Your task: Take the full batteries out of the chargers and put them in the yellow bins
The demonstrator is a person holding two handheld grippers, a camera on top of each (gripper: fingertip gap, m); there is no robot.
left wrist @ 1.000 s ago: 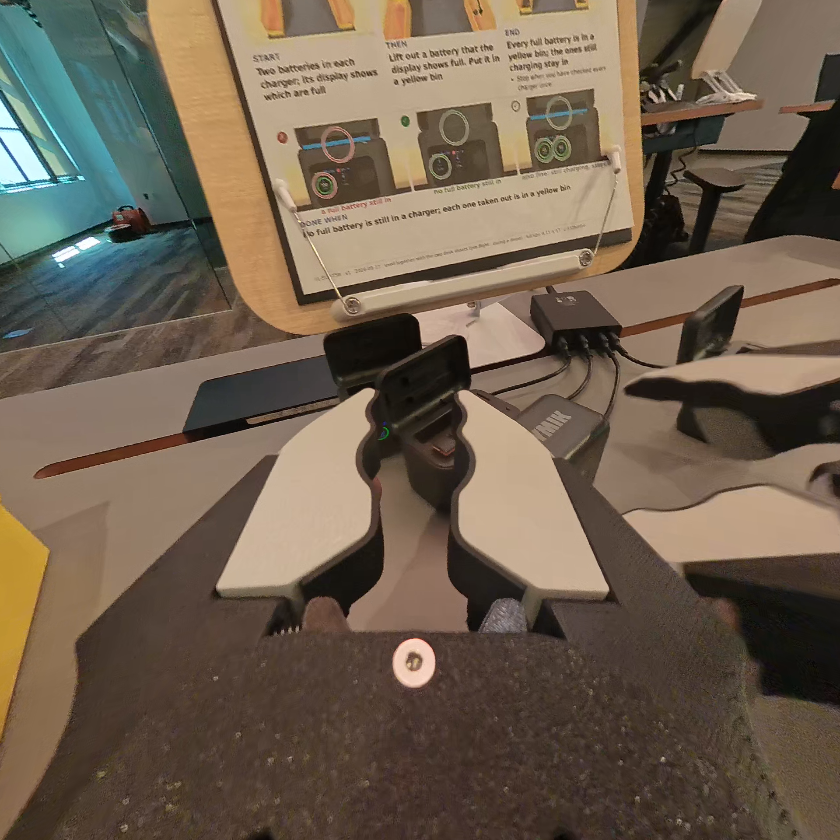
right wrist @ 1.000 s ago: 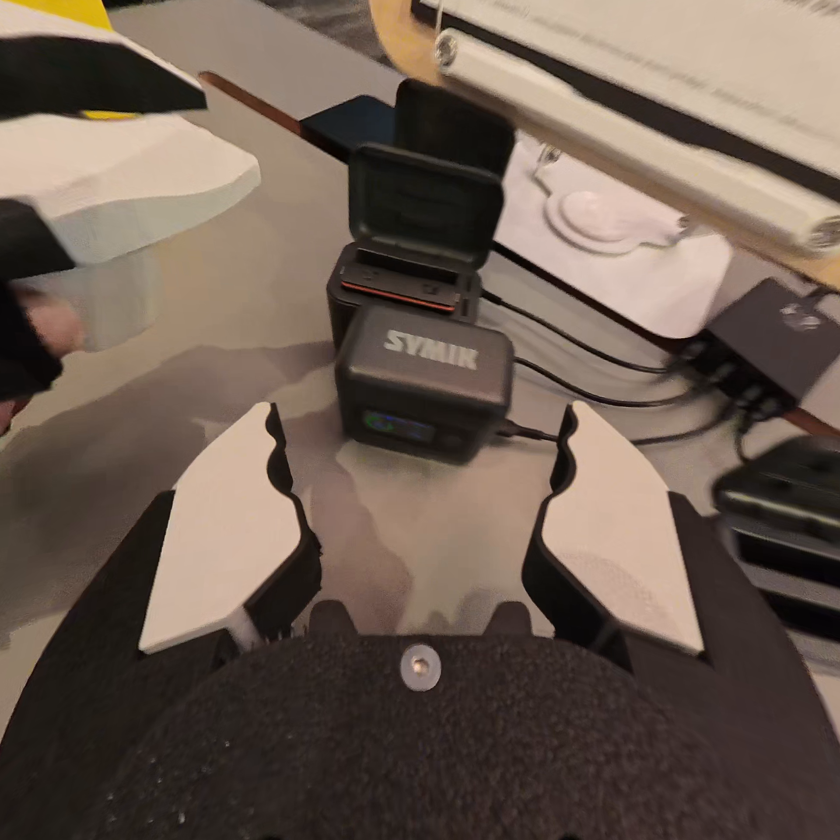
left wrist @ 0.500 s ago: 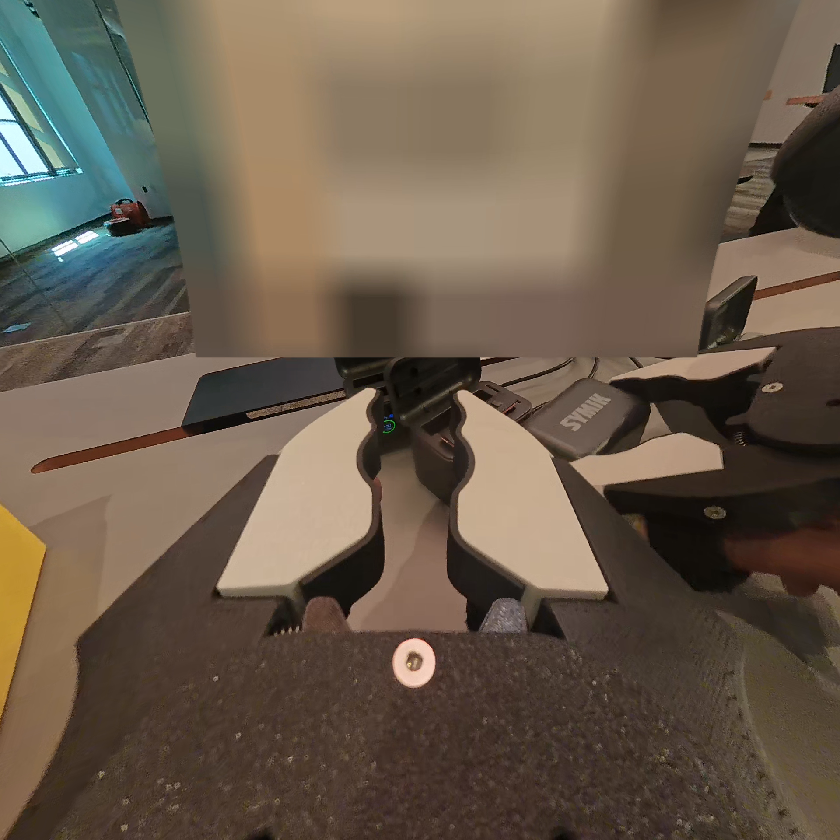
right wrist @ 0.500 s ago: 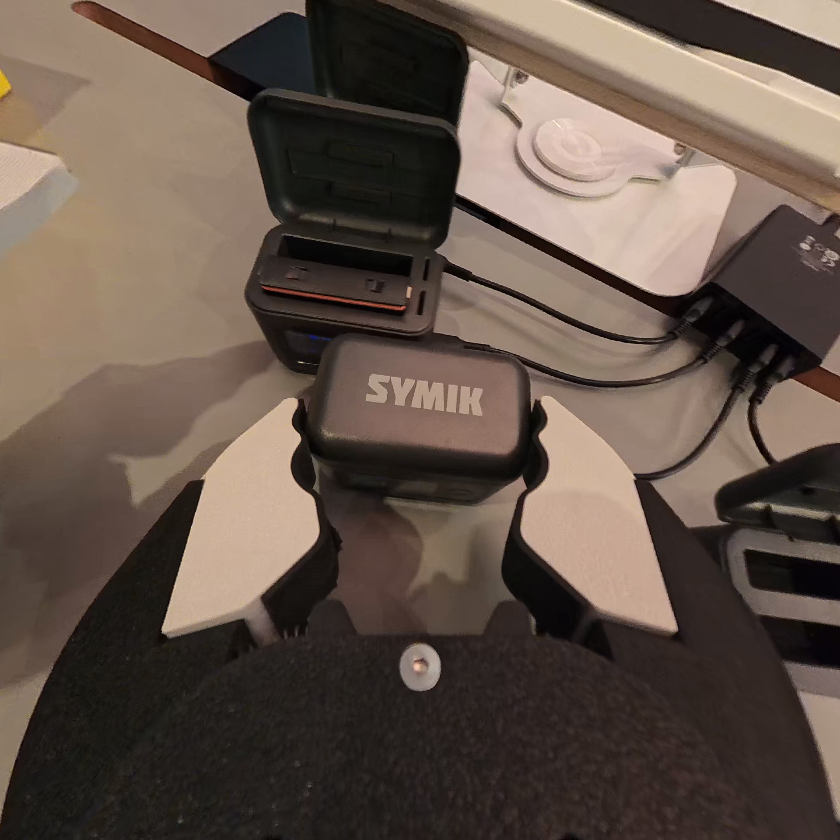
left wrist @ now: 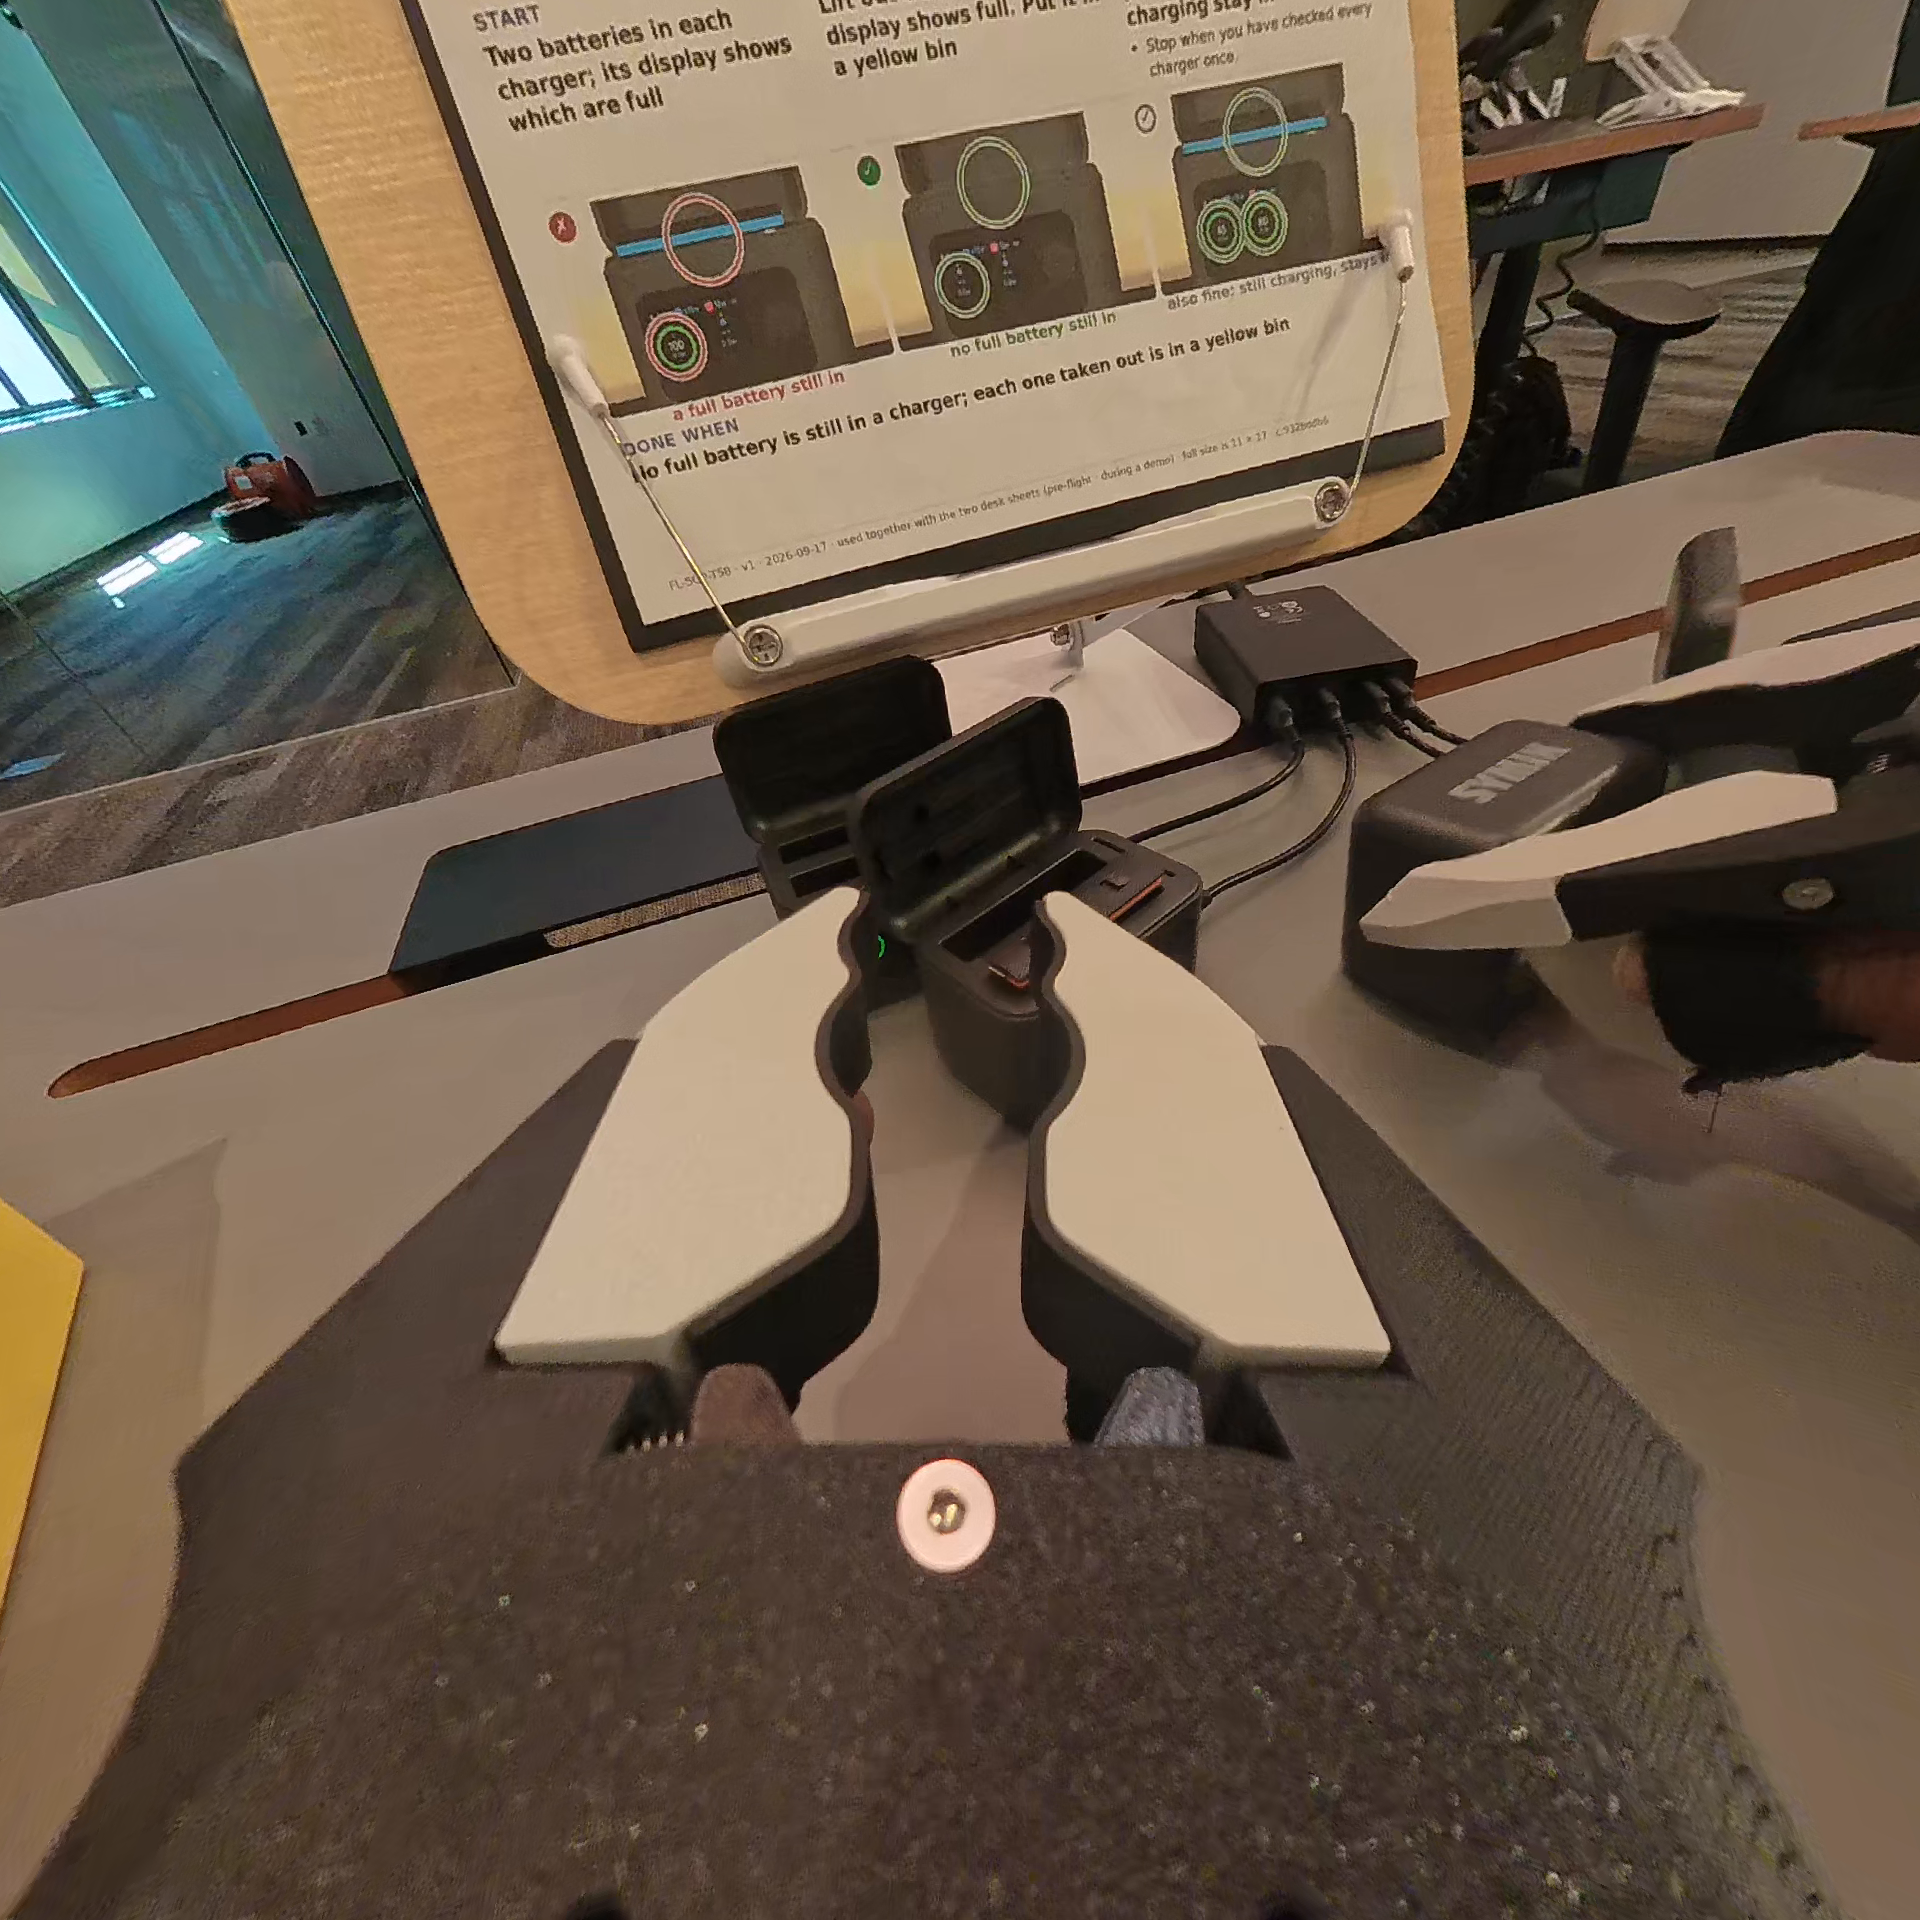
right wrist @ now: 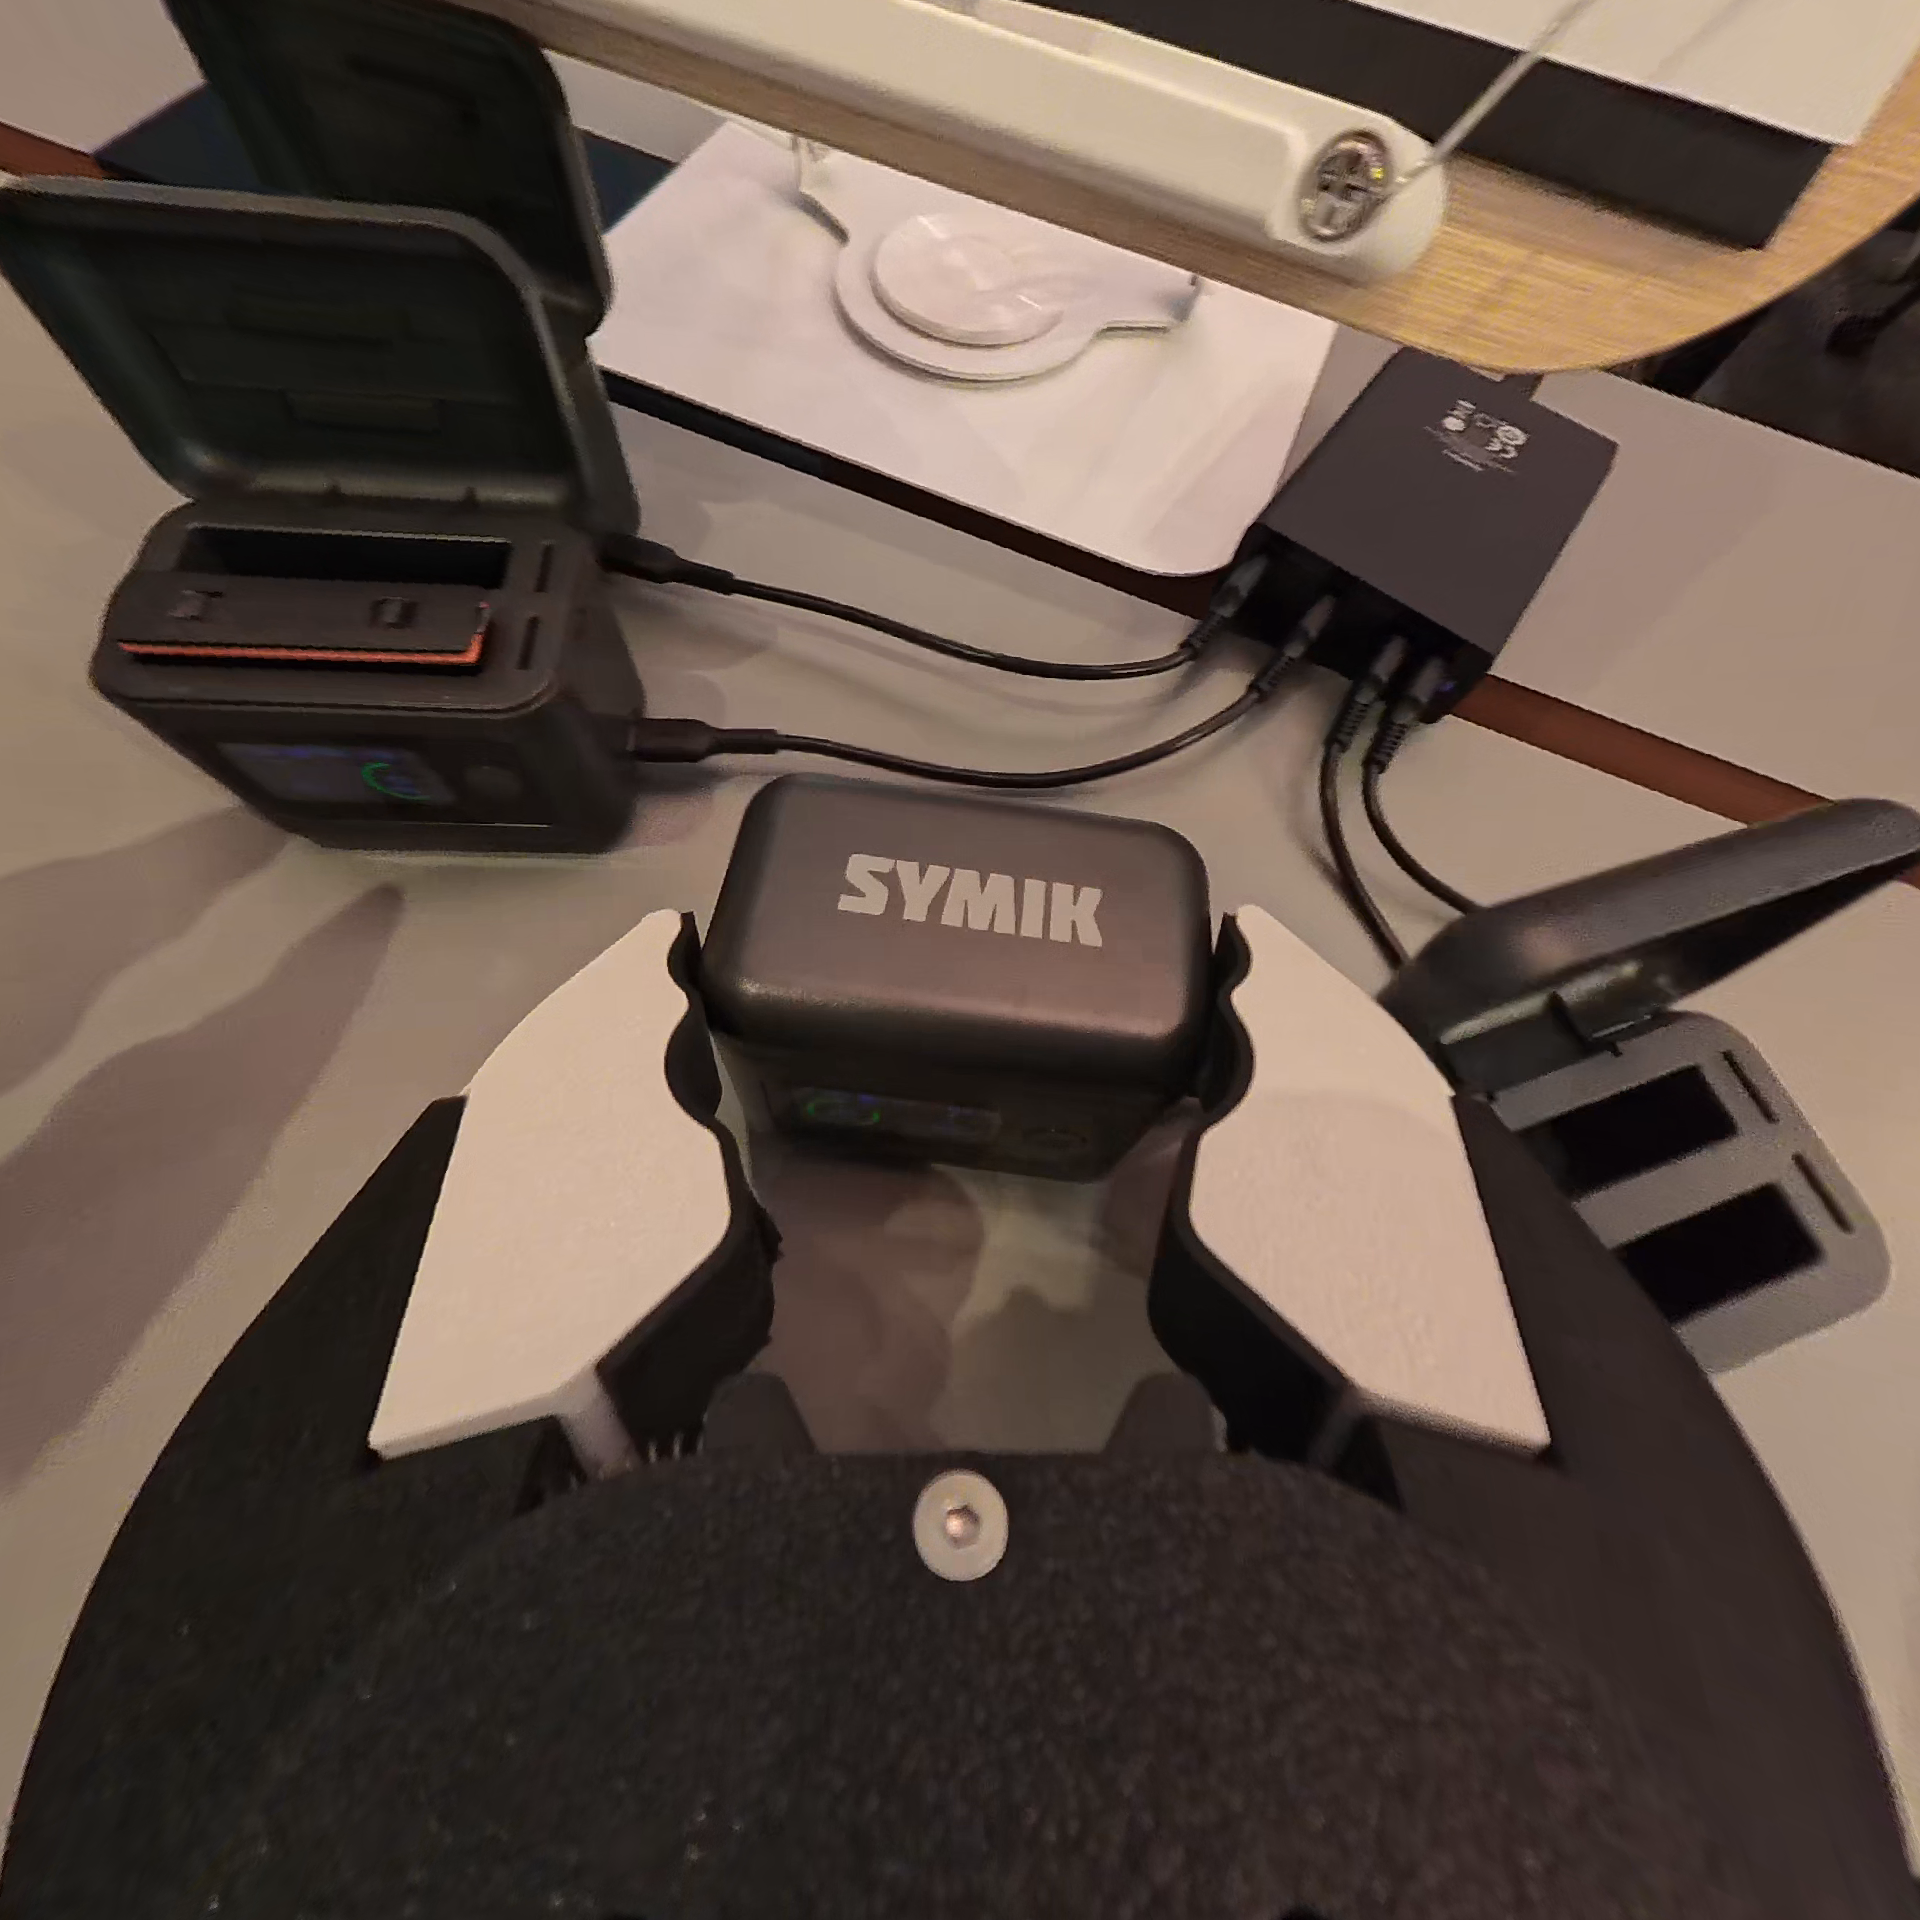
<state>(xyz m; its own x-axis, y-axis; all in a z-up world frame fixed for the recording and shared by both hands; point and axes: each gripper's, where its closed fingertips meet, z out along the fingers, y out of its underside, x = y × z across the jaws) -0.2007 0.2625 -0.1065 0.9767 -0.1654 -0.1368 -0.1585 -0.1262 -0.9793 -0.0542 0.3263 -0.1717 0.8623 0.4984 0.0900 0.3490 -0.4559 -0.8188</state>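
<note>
two grippers are at work: the right gripper [right wrist: 956, 997] squeezes the closed charger [right wrist: 951, 961] on the table, the left gripper [left wrist: 945, 997] is nearly shut and empty by the open charger [right wrist: 353, 665] with its orange-edged battery [right wrist: 301, 649], so next the lid must flip up.

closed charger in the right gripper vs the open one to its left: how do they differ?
Lid: the closed charger has its lid down; the open charger has its lid tipped up, showing an orange-edged battery in the front slot and an empty rear slot.
Contact: the right gripper brackets the closed charger's sides; nothing touches the open charger.
Shared: both are dark boxes with lit front displays, standing on the grey table.
</note>
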